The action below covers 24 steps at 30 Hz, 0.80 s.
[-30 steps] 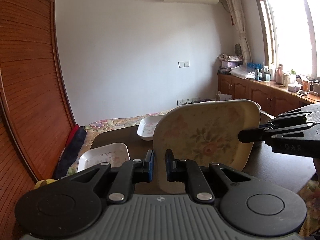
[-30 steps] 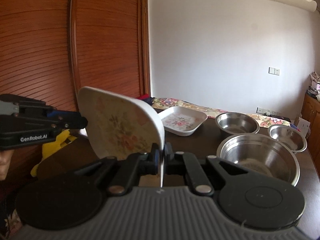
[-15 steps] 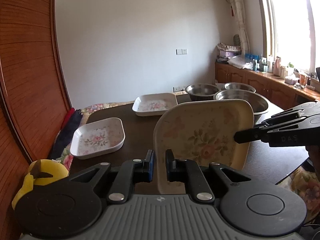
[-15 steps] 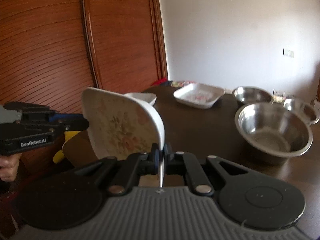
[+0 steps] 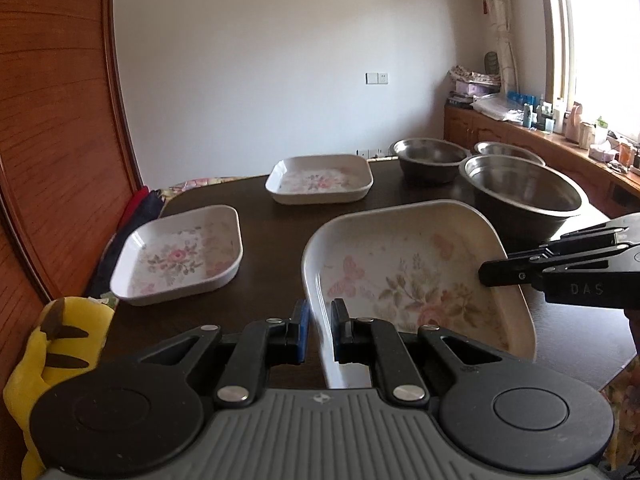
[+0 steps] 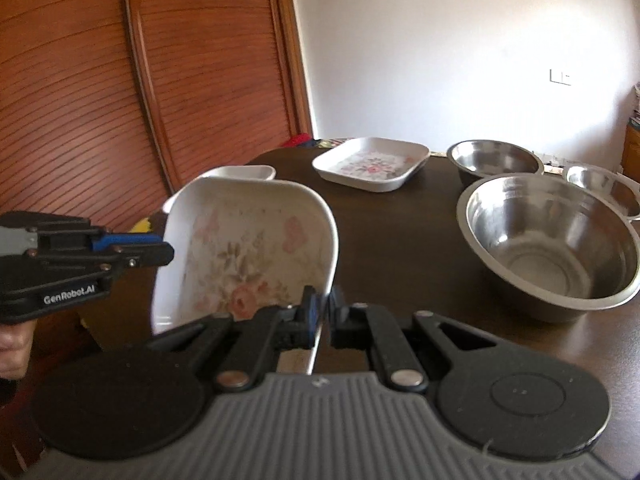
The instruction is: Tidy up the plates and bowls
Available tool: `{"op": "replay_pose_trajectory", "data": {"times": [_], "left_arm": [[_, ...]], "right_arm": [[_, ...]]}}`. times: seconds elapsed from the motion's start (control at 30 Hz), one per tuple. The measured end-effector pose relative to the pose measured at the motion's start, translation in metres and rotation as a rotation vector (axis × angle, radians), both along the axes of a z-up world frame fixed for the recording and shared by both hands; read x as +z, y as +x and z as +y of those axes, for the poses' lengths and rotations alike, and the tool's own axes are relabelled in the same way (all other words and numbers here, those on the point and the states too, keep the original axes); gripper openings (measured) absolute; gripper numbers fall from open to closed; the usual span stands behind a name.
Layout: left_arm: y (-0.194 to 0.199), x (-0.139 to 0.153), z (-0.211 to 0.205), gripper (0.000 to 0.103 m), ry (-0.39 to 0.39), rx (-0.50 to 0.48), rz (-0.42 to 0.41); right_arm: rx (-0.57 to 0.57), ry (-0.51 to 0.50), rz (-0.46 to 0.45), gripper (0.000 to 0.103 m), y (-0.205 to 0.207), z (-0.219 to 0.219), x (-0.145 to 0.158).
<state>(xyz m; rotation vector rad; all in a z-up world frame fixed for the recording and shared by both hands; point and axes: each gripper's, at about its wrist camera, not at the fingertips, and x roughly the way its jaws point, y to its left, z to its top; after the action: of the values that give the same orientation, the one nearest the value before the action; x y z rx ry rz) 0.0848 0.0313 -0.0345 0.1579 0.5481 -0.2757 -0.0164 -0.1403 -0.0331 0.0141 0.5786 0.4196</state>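
Holding plate (image 5: 416, 280) tilted above tabletop (image 5: 280, 220): left gripper (image 5: 319, 332) and right gripper (image 6: 322, 320) each clamped on opposite rims; uneven lowering risks slip, or clipping bowl (image 6: 552, 240)

Cream plate (image 5: 420, 276) with pink flowers; dark brown table (image 5: 276, 240)

"GenRobot.AI" in white on side of left gripper (image 6: 168, 254); "DAS" embossed on right gripper (image 5: 486, 274)
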Motion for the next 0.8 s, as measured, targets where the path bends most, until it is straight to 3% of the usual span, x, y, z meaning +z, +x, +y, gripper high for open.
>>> {"op": "replay_pose_trajectory", "data": {"times": [0.27, 0.8], "left_arm": [[0.012, -0.009, -0.005, 0.041, -0.008, -0.002, 0.033], [0.013, -0.010, 0.000, 0.042, -0.028, 0.002, 0.026]], "right_arm": [[-0.040, 0.035, 0.054, 0.010, 0.016, -0.005, -0.018], [-0.050, 0.002, 0.034, 0.014, 0.018, -0.003, -0.028]]}}
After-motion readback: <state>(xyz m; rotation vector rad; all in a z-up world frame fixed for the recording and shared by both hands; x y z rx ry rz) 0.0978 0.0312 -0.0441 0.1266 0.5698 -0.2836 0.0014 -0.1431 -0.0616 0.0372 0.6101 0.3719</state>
